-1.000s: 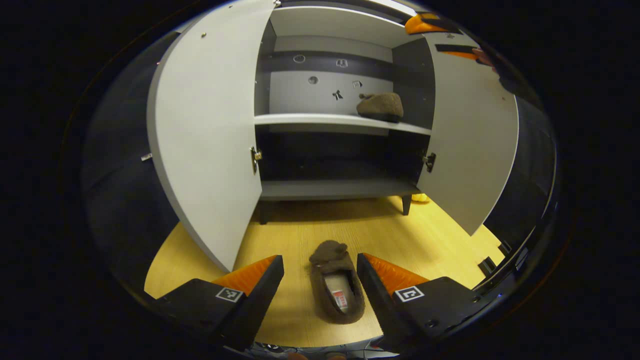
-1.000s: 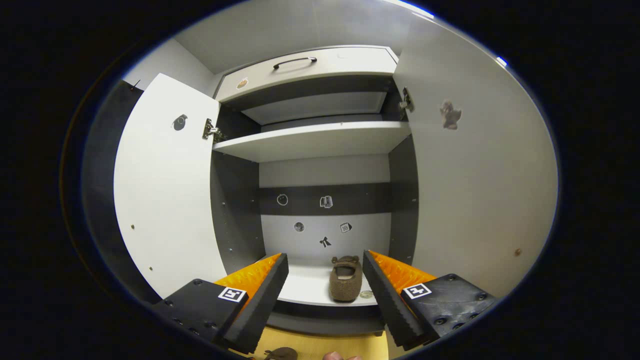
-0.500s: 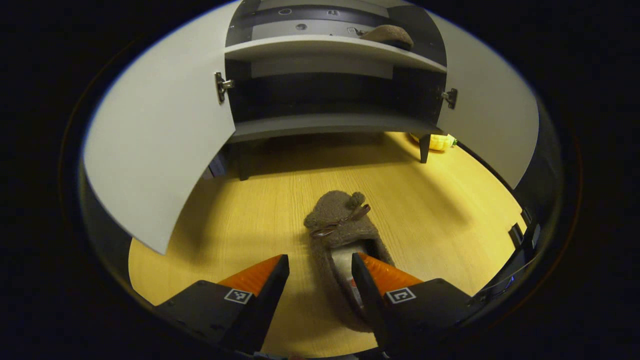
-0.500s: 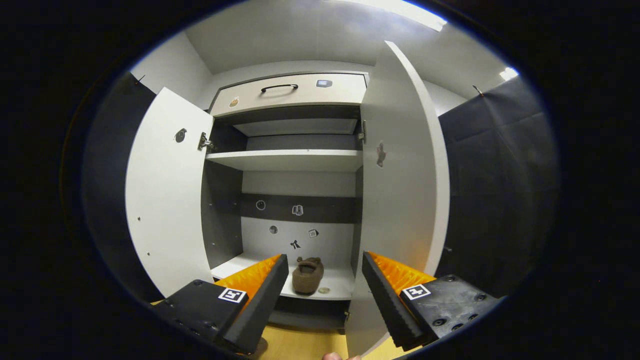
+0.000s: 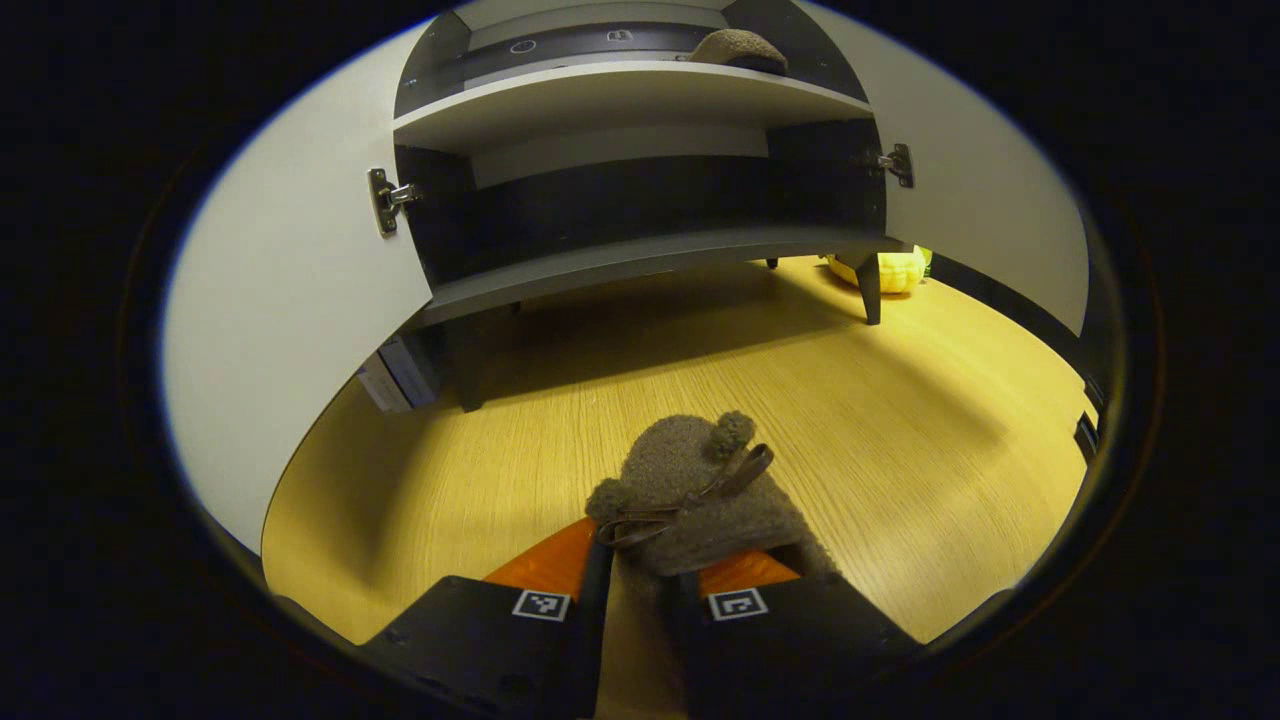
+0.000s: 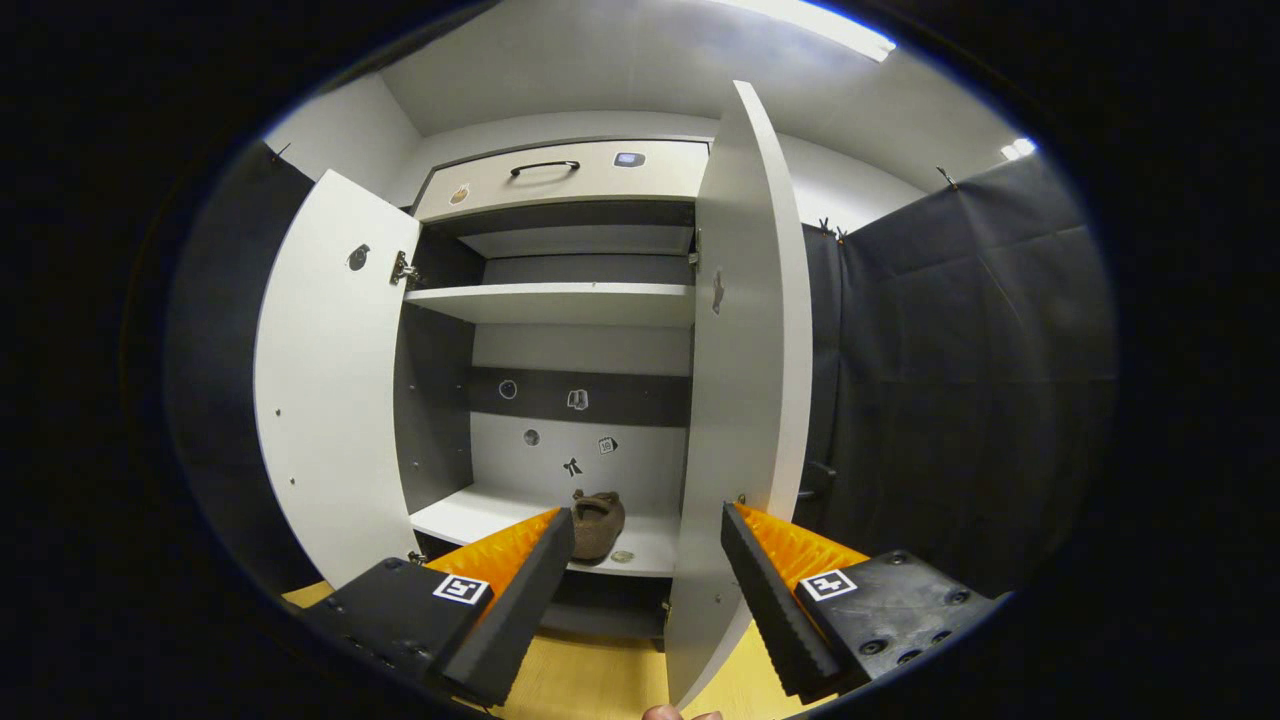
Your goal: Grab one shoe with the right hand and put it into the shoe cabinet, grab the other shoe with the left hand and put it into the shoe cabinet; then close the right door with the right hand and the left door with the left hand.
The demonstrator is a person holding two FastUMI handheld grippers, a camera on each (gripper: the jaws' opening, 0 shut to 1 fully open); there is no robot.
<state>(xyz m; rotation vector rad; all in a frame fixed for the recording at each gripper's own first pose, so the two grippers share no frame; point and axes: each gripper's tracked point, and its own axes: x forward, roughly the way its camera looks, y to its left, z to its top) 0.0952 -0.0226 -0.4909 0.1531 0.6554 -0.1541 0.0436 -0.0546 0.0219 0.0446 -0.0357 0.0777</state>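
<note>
A brown fuzzy slipper (image 5: 690,490) lies on the wooden floor (image 5: 900,420) in the left gripper view, toe toward the cabinet. My left gripper (image 5: 635,590) is shut on the slipper's side wall near its heel. The second brown slipper (image 5: 738,48) sits on the cabinet's middle shelf (image 5: 620,95); the right gripper view shows that slipper (image 6: 597,520) too. My right gripper (image 6: 645,560) is open and holds nothing, a little way in front of the cabinet, close to the edge of the right door (image 6: 745,380). Both doors are swung wide.
The left door (image 5: 290,300) and right door (image 5: 990,200) flank the opening. A drawer (image 6: 560,180) with a dark handle tops the cabinet. A yellow object (image 5: 890,268) lies behind the cabinet's right leg. Black cloth (image 6: 950,380) hangs to the right.
My left gripper dropped to the floor slipper and shut on its side. My right gripper pulled back from the shelf and drifted right, leaving the other slipper on the shelf.
</note>
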